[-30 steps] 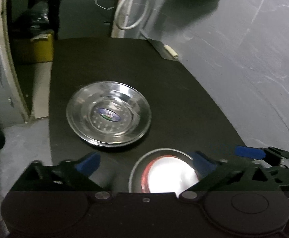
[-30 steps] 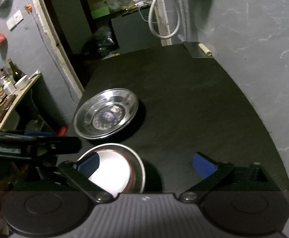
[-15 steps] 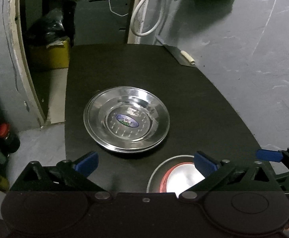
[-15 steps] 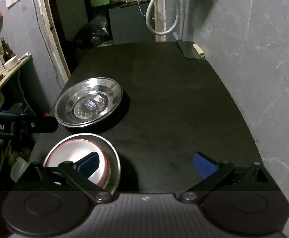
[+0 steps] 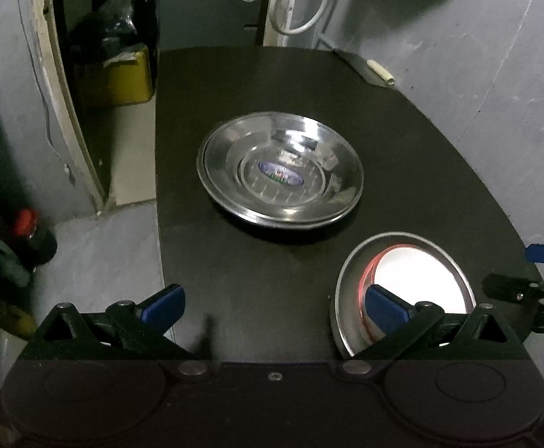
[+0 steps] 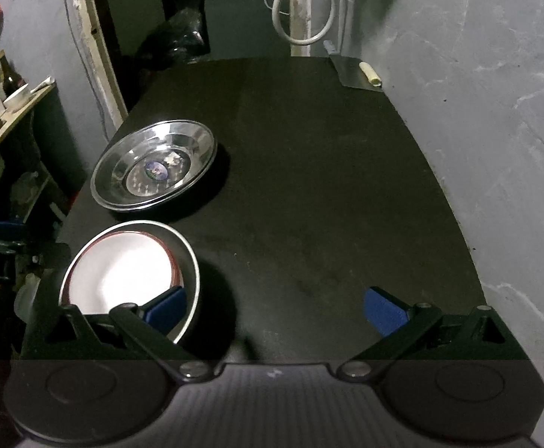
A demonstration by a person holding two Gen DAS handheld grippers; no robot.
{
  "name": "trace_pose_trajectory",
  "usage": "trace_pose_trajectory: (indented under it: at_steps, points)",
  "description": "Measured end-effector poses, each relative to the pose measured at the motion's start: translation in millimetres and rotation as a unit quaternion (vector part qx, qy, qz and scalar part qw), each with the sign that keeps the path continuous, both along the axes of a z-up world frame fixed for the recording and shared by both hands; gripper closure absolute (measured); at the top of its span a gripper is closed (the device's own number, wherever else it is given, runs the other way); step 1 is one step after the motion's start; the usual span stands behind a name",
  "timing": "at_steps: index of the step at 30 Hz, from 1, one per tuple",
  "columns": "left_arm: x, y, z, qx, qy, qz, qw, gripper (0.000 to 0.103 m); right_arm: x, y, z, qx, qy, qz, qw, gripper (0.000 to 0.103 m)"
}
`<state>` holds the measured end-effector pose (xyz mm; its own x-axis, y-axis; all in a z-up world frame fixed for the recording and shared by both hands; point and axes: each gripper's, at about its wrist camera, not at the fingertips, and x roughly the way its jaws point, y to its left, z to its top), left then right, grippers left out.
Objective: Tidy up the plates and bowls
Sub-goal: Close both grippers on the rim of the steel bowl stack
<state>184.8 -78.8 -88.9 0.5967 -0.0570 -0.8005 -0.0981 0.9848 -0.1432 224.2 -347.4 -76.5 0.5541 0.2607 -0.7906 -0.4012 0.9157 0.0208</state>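
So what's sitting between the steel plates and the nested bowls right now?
Nothing: only a bare strip of black table separates the steel plates from the nested bowls. Both wrist views show it.

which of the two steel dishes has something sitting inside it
The deeper steel bowl at the near table edge: a white bowl with a red rim sits nested in it. The wide shallow steel plate farther back holds only an oval sticker.

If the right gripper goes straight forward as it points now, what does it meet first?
Probably nothing on the way: between the open right gripper fingers lies only bare black table. The steel bowl sits left of that line.
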Motion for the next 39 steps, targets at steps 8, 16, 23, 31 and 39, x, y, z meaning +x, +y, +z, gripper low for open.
trace_pose_trajectory:
  at_steps: [8, 16, 23, 31, 39]
  points:
    - [5.2, -7.3, -7.7, 0.026, 0.031, -0.024, 0.9989, 0.001, 2.4, 13.2, -5.1, -0.015, 0.016, 0.034, 0.999, 0.0]
    - [9.6, -16.5, -14.0, 0.049, 0.05, -0.039, 0.9968, 0.001, 7.5, 15.1, -12.1, -0.033, 0.038, 0.028, 0.998, 0.0]
    - [12.3, -17.9, -17.3, 0.058, 0.059, -0.039, 0.9958, 0.001, 8.6, 20.4, -16.5, -0.045, 0.049, 0.043, 0.997, 0.0]
    - [18.2, -23.9, -22.1, 0.071, 0.071, -0.04, 0.9942, 0.001, 11.6, 21.5, -19.4, -0.045, 0.056, 0.047, 0.996, 0.0]
    - [20.8, -23.0, -25.6, 0.06, 0.078, -0.037, 0.9945, 0.001, 15.1, 19.3, -21.5, -0.039, 0.061, 0.042, 0.996, 0.0]
